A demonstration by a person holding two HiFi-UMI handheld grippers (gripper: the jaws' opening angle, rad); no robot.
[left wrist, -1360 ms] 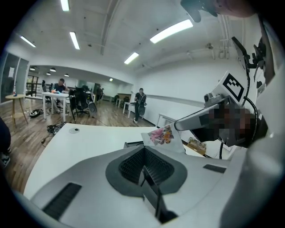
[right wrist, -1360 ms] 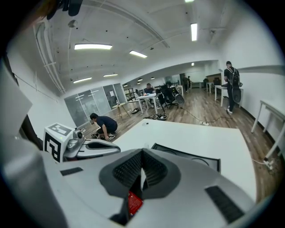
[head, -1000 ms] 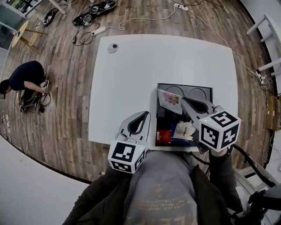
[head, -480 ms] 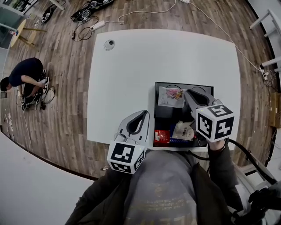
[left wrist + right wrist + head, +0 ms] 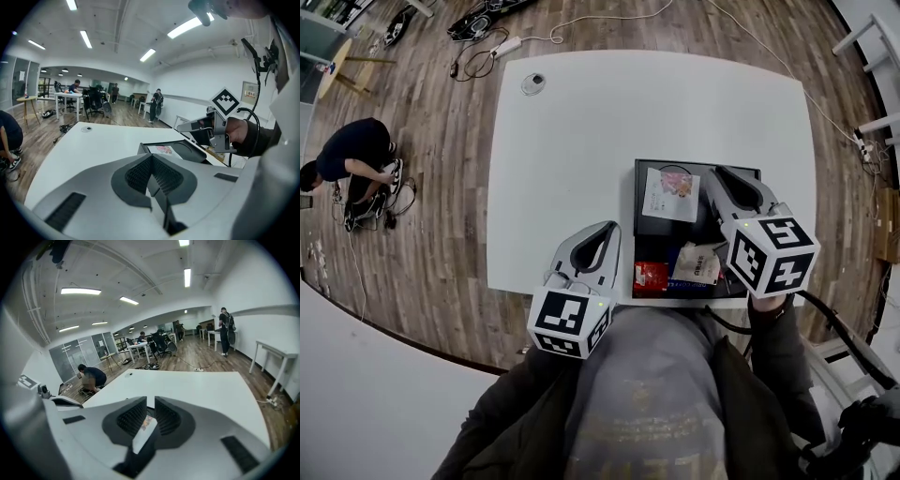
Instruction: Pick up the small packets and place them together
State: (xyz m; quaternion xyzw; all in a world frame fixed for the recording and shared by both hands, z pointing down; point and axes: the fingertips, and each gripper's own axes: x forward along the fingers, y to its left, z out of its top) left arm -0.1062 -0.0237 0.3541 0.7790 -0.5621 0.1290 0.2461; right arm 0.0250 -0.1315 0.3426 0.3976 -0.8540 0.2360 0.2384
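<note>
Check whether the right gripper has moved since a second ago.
Yes. The right gripper has moved toward the black tray's far edge. Its claw has just been opening; the pale packet shows in the gap, unpinched.

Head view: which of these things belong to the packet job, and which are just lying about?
Job:
- pink-print packet, in the tray's far part
- red packet
- tan packet
- black tray that holds all three

Lying about:
- round disc on the table's far left corner
- power strip on the floor
- crouching person on the floor, left
</note>
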